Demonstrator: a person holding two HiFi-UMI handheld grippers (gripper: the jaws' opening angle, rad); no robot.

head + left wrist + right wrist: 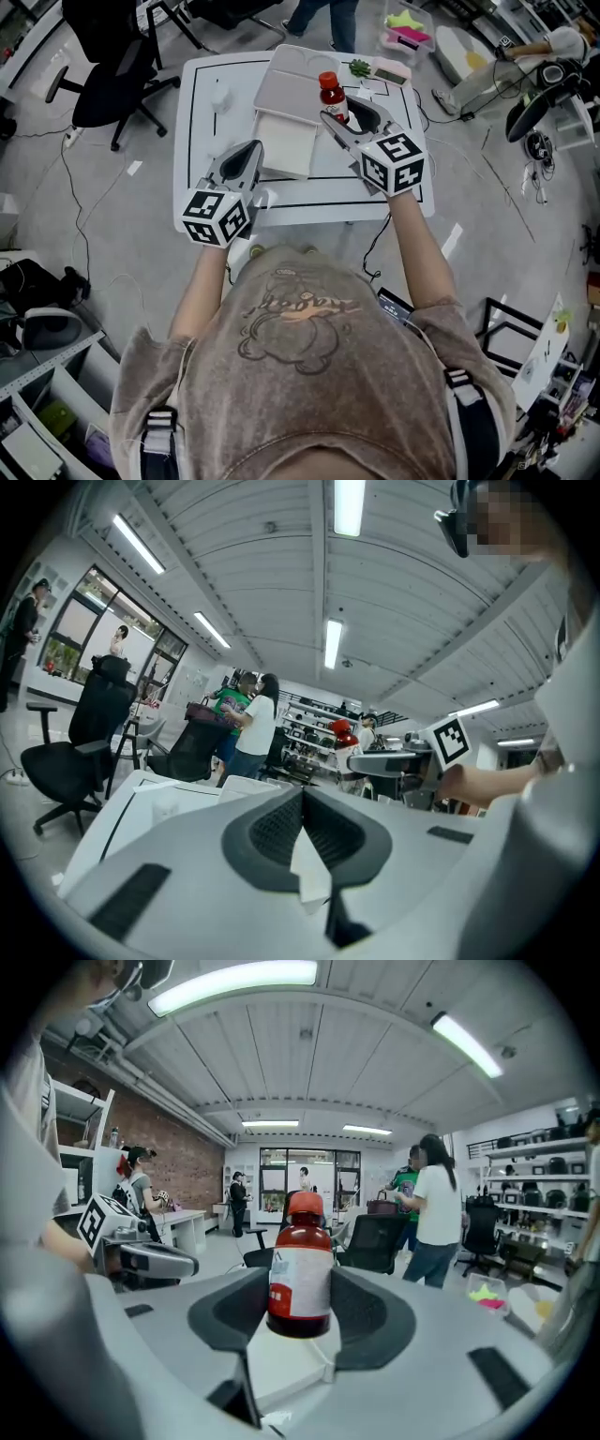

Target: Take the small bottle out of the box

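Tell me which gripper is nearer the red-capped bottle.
Right. The right gripper is shut on the bottle; the left gripper sits apart from it, beside the white box.

Small bottle (pixel 332 97), red cap, white label, upright in right gripper (pixel 343 112), above open white box (pixel 286 142)

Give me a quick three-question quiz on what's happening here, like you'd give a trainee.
1. True or false: the left gripper is holding something.
2. The cap of the small bottle is: A) blue, B) red, C) green?
3. Is the small bottle inside the white box, and what holds it?

Key:
1. False. Its jaws are shut together with nothing between them.
2. B.
3. No. It is out of the box, gripped upright by the right gripper.
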